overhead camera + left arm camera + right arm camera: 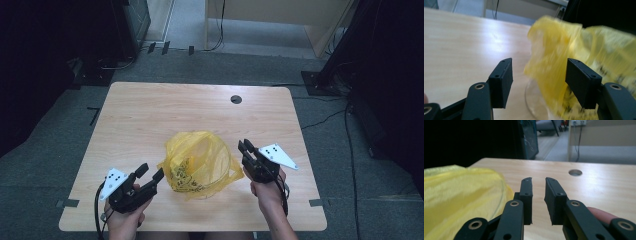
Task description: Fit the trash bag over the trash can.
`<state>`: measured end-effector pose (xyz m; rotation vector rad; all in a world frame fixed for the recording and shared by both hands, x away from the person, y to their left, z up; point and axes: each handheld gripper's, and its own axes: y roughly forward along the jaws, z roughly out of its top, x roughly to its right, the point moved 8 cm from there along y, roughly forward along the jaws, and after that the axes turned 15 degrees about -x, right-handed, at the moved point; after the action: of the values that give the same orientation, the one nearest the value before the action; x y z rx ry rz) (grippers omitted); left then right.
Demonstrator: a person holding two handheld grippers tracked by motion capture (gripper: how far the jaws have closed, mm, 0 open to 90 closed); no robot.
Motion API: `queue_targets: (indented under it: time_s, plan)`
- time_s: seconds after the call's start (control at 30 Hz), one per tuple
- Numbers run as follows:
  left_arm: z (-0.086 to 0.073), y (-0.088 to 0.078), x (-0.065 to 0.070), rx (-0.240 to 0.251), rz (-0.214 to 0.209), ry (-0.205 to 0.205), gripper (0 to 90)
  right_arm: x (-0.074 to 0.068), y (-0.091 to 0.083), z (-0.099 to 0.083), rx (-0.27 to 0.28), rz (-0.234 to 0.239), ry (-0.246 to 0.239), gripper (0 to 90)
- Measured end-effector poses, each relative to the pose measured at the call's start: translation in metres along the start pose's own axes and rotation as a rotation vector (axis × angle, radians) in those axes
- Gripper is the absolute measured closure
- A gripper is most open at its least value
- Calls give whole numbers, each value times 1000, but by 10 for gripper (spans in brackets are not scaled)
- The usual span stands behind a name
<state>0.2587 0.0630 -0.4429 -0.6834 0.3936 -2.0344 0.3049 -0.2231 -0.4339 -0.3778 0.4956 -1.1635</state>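
Nearest the high camera, two forearms come in from the bottom edge, each hand wrapped round a black two-jaw tool. On the left, the left gripper (150, 173) sits low by the near edge of the table (150, 110), its jaws pointing toward the yellow plastic bag (200, 159) in the middle of the wooden top. Seen from the left gripper view, those jaws stand well apart and released; a blurred fold of the yellow bag (574, 62) hangs in front of and partly between them, close to the right-hand jaw, but the pads are not pressing on it. A curved clear rim shows under the bag near the bottom of that view; what it belongs to cannot be told. On the other side, the right gripper (245, 146) is held just beside the bag's right edge, with a grey three-cornered plate (278, 155) on top. From the right gripper view its jaws are parted by a narrow gap with nothing between them, and the bag (459, 195) lies off to their left, apart from the pads. Farther back on the table is a small round hole (236, 99). Beyond the table lies grey floor with cables.
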Motion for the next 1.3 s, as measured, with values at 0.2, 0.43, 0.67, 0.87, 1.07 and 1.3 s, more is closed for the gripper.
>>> queue_targets:
  time_s: [0.2,0.43,0.67,0.87,1.07,1.3]
  plan:
    - [22,12,13,4,-39,-12,406,-8,-5,-18,-21,-25,70,714]
    - [24,25,21,-24,-43,10,657,-15,0,-31,-41,-140,50,697]
    - [27,27,12,-9,7,33,872,-9,5,-44,-71,-174,71,687]
    - [22,41,-7,-33,67,7,887,-15,12,-51,-85,-181,36,716]
    - [-6,75,-28,-157,87,-69,883,-15,25,-66,-102,-242,32,786]
    - [-37,103,-33,-277,127,-30,883,-15,42,-84,-167,-233,33,827]
